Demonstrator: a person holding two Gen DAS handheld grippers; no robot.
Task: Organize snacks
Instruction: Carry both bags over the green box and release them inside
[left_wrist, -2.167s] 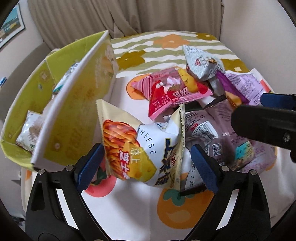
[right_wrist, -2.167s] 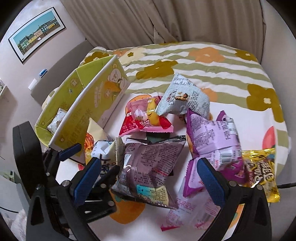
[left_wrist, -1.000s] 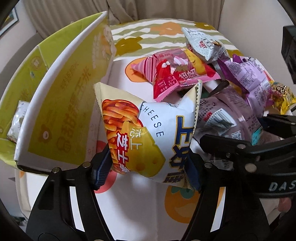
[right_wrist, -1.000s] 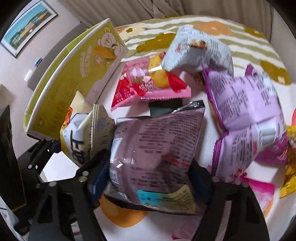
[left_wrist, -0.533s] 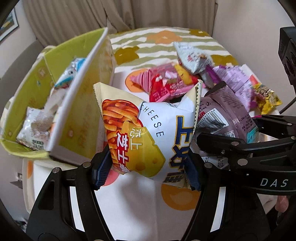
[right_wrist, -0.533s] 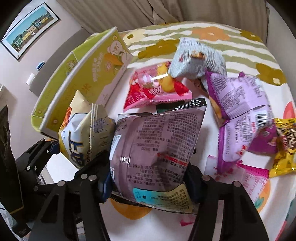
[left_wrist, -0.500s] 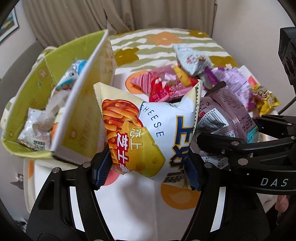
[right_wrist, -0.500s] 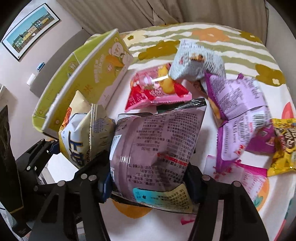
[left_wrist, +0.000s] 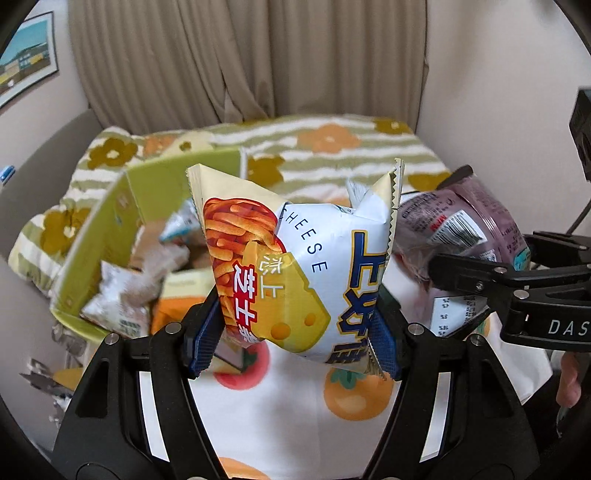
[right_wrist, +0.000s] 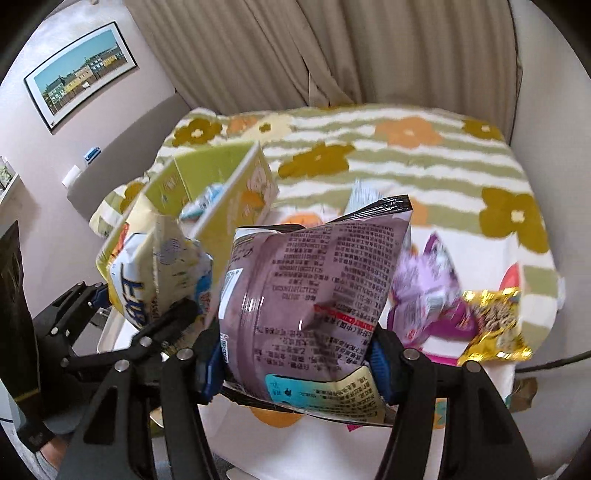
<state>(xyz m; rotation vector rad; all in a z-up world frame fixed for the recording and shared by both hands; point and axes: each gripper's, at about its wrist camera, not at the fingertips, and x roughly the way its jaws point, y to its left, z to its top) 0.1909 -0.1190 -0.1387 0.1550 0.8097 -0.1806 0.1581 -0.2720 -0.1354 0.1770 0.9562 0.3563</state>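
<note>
My left gripper (left_wrist: 291, 341) is shut on a white and yellow cheese snack bag (left_wrist: 295, 266) and holds it in the air, just right of the open yellow-green box (left_wrist: 110, 218). That bag also shows in the right wrist view (right_wrist: 155, 273). My right gripper (right_wrist: 295, 369) is shut on a dark purple snack bag (right_wrist: 310, 295) and holds it raised beside the left one; the purple bag also shows in the left wrist view (left_wrist: 458, 232). The box (right_wrist: 236, 199) holds several packets (left_wrist: 122, 295).
More snack bags lie on the fruit-print cloth (left_wrist: 280, 406) to the right: light purple ones (right_wrist: 428, 291) and a gold one (right_wrist: 495, 325). A flowered striped blanket (right_wrist: 406, 147) covers the far part. Curtains and walls close off the back.
Both grippers closed on their bags, lifted them off the cloth and tilted up. The box interior has come into fuller view on the left.
</note>
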